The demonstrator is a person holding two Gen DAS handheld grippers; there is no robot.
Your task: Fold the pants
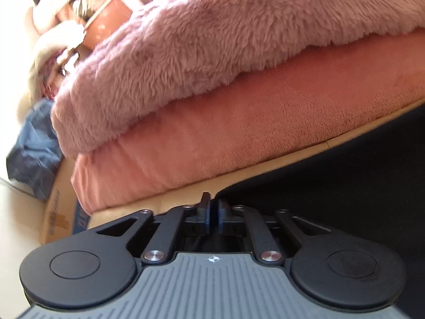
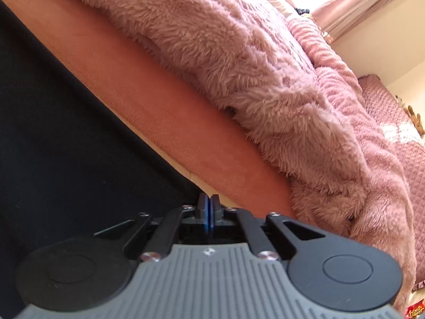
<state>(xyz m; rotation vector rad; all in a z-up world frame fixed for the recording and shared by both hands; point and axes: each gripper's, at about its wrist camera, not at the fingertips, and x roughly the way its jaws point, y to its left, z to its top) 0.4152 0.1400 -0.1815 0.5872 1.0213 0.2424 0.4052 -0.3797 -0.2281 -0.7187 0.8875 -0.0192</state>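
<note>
Left wrist view: left gripper (image 1: 212,212) low over the bed edge, fingers drawn together with only a thin slit between the blue pads; edge of the black pants (image 1: 345,180) meeting the fingertips, though whether cloth is actually pinched cannot be told. Pants spread as a dark sheet over the right and near part of the view, lying on a tan surface (image 1: 170,202). Beyond it, a salmon-pink sheet (image 1: 225,133) under a fluffy pink blanket (image 1: 212,40). At far left, a crumpled blue bag (image 1: 34,148), a cardboard box (image 1: 59,199) beside it, and an orange bowl (image 1: 106,24) farther back, blurred. Right wrist view: right gripper (image 2: 208,210) likewise closed, blue pads pressed face to face; black pants (image 2: 66,133) filling the left side and reaching up to the fingertips, grip on the cloth not clearly visible. To the right, the salmon-pink sheet (image 2: 159,101), then the fluffy pink blanket (image 2: 252,61) draped across it. Farther right, a quilted pink bedspread (image 2: 398,133), with a pale curtain (image 2: 358,0) at a bright window in the far corner.
</note>
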